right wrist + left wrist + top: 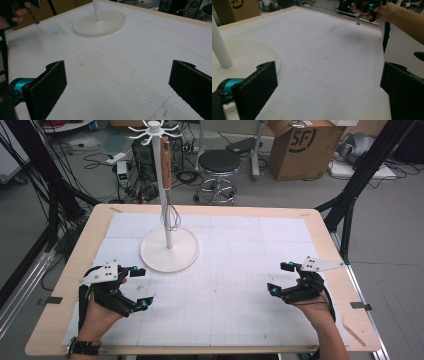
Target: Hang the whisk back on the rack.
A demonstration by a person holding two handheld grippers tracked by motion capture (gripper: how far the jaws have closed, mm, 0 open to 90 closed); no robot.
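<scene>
While both grippers rest low over the desk (280, 215), nothing is held. Desk carries a white grid mat, and on its far-left part a white stand (169, 249) with round base, upright pole and hooks on top. A whisk (167, 190) hangs from a hook, wooden handle up, wires down, long axis vertical, just beside the pole. Left gripper (141, 287) has jaws spread wide, empty, near the base rim. Right gripper (280, 278) is also wide apart, empty, well apart from the stand. Whisk lies forward and slightly right of the left gripper, so the left is nearer for a reach.
</scene>
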